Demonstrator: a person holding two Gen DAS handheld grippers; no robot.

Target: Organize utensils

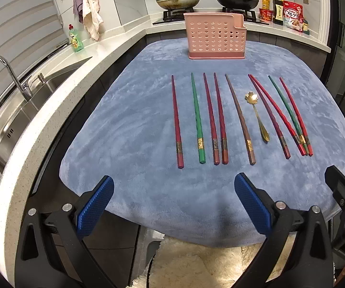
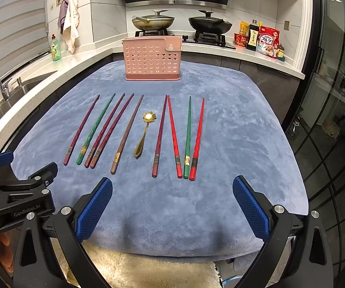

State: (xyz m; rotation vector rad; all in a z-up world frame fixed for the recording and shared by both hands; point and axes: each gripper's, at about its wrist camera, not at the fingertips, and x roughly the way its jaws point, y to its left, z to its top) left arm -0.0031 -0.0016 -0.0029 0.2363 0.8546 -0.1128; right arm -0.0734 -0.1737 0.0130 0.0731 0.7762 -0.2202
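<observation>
Left wrist view: 9 chopsticks [image 1: 198,120] and 1 gold spoon [image 1: 258,115] are laid side by side on the blue cloth [image 1: 129,120], thick ends toward the near edge, likely so each can be taken singly. 4 on the right converge at their near ends. The pink holder [image 1: 215,37] is stood upright at the far edge, well apart, nothing seen in it. Left hand-held gripper [image 1: 172,206] is held released, nothing between its pads, near the cloth's near edge.

Right wrist view: right hand-held gripper [image 2: 172,206] likewise released and empty. Task judged not yet started.
</observation>
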